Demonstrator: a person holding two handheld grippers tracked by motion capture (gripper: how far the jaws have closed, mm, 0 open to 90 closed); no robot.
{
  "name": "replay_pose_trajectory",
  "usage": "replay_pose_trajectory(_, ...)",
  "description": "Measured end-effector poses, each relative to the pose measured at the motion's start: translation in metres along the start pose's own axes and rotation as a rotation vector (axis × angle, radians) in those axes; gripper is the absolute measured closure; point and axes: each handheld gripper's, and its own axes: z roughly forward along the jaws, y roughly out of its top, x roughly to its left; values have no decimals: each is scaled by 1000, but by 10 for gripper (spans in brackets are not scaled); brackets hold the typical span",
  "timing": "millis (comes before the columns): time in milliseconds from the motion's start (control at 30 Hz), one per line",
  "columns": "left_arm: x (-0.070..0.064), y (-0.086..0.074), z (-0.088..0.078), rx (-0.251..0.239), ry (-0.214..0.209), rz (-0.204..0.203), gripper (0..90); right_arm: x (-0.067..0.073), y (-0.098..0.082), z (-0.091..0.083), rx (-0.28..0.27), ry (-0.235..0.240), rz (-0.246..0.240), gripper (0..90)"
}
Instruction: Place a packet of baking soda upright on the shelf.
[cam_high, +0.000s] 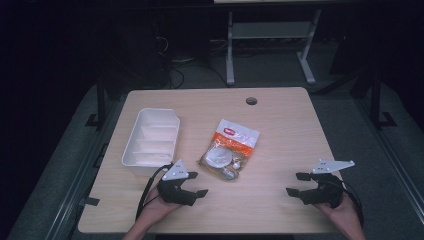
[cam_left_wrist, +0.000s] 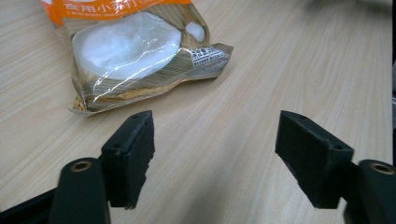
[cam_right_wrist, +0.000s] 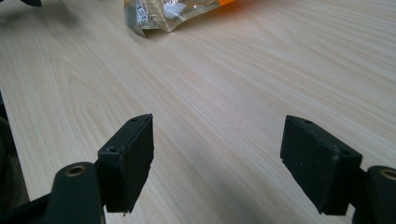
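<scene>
Left gripper view, snack bag (cam_left_wrist: 135, 51) just beyond wide-open, empty jaws, right jaws likewise empty

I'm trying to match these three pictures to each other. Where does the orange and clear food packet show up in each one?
High view: the food packet lies mid-table, right of the white divided tray.
Left gripper view: upper left, just beyond the open jaws.
Right gripper view: only its near corner, at the top edge.
Shared landmark: the light wooden tabletop beneath it in all three.
</scene>
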Motion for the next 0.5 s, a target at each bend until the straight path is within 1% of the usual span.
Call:
replay_pose_trajectory(67,0,0,0,0,0,-1,295,1,1,0,-1,2,-3,250)
replay_pose_trajectory(167,2,1,-1,-3,-15,-34,315,2,1,1,0,3,-9,250)
replay_pose_trajectory(200,2,1,-1,-3,-15,-34,327,2,1,1,0,3,-9,250)
replay_pose_trajectory(233,3,2,-1,-6,-14,-55,341,2,2,2,4,5,-7,250)
replay_pose_trajectory(367,7,6,0,-7,-4,-78,397,2,2,3,5,7,-2,249)
replay_pose_trajectory(400,8,7,1,-9,-5,-90,408,2,3,3,4,3,-1,248)
replay_pose_trajectory(433,8,7,1,-9,-5,-90,423,2,3,3,4,3,-1,248)
replay_pose_trajectory(500,11,16,3,-18,19,-101,479,3,4,4,-2,3,5,241)
